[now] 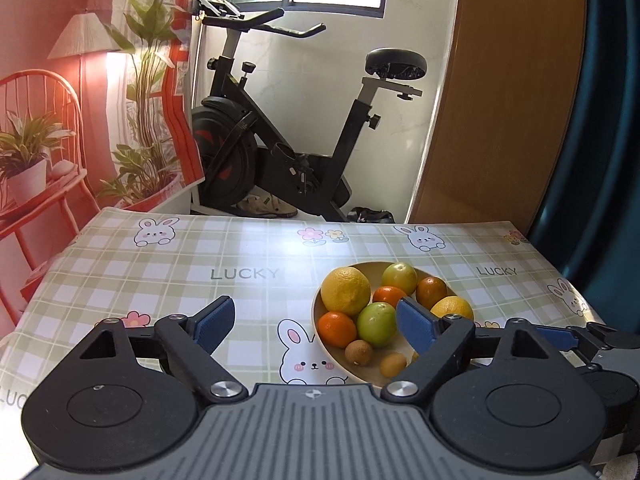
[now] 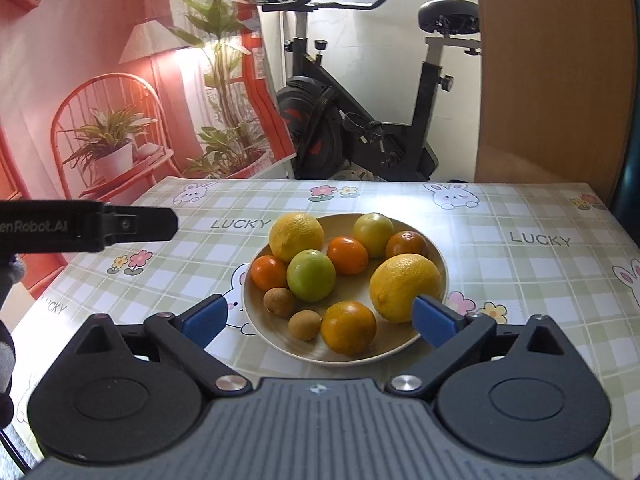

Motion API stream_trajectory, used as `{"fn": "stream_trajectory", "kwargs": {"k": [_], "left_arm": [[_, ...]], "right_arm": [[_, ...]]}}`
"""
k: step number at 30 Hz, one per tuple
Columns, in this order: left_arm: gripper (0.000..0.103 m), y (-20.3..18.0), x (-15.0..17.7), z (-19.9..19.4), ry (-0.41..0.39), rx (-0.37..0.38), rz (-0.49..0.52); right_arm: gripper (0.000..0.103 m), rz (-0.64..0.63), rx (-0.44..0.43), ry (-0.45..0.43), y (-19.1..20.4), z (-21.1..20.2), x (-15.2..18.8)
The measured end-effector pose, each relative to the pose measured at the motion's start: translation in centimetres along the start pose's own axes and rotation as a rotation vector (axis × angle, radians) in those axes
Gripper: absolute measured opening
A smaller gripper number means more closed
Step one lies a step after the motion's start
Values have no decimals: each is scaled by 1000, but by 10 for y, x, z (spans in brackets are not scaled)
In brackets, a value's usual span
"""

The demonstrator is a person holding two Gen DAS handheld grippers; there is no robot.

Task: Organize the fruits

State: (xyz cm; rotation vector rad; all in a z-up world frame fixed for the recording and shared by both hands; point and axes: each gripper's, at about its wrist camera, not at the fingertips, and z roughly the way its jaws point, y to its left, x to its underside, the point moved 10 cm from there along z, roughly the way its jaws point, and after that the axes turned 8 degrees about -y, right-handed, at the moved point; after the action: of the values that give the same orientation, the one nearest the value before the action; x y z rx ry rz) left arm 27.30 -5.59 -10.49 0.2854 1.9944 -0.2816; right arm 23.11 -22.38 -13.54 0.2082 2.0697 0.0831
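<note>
Right gripper (image 2: 318,318) nearest, blue fingers (image 2: 434,320) spread wide apart, gripping nothing, poised over the near rim of the cream bowl (image 2: 438,258). Bowl resting on the checked bunny tablecloth (image 2: 540,280), mid-table. Inside: large lemon (image 2: 406,286) at 4 o'clock, second lemon (image 2: 296,236) at 10, green apple (image 2: 311,275) left of centre, orange (image 2: 349,327) at 6, two small brown fruits (image 2: 280,301) at 8. Left gripper (image 1: 314,324) likewise spread open and empty, at 9 o'clock of the bowl, over bare cloth. Exercise bike (image 2: 360,120) beyond the table's far edge
</note>
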Motion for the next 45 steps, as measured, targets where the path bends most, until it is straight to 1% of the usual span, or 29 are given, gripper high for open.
{"fn": "stream_trajectory", "kwargs": {"k": [2,7,12,16,22,27,33,36,45], "left_arm": [[90,0,-5,-8,-13,-18,13],[94,1,-21,-31,-67,-64,32],[94,6,-38,-53,-108,-131,33],[94,5,-49,-73,-123,-154,34],[94,0,-66,-108,-160,-157,34],[94,2,-70,-125,-172,-207,18],[95,6,-69,-135,-178,-202,-15],[96,4,-69,-138,-188,-205,-11],[97,2,-65,-137,-183,-207,-7]], "right_arm": [[103,20,23,-5,-3,-8,-6],[103,45,12,-49,1,-34,-22],[103,39,-2,-74,9,-57,-35],[103,29,-20,-91,18,-76,-44],[103,27,-14,-108,25,-99,-57],[103,23,-19,-125,31,-110,-63],[103,9,-15,-140,34,-121,-66],[103,11,-17,-154,34,-126,-67],[103,8,-21,-159,34,-130,-69]]}}
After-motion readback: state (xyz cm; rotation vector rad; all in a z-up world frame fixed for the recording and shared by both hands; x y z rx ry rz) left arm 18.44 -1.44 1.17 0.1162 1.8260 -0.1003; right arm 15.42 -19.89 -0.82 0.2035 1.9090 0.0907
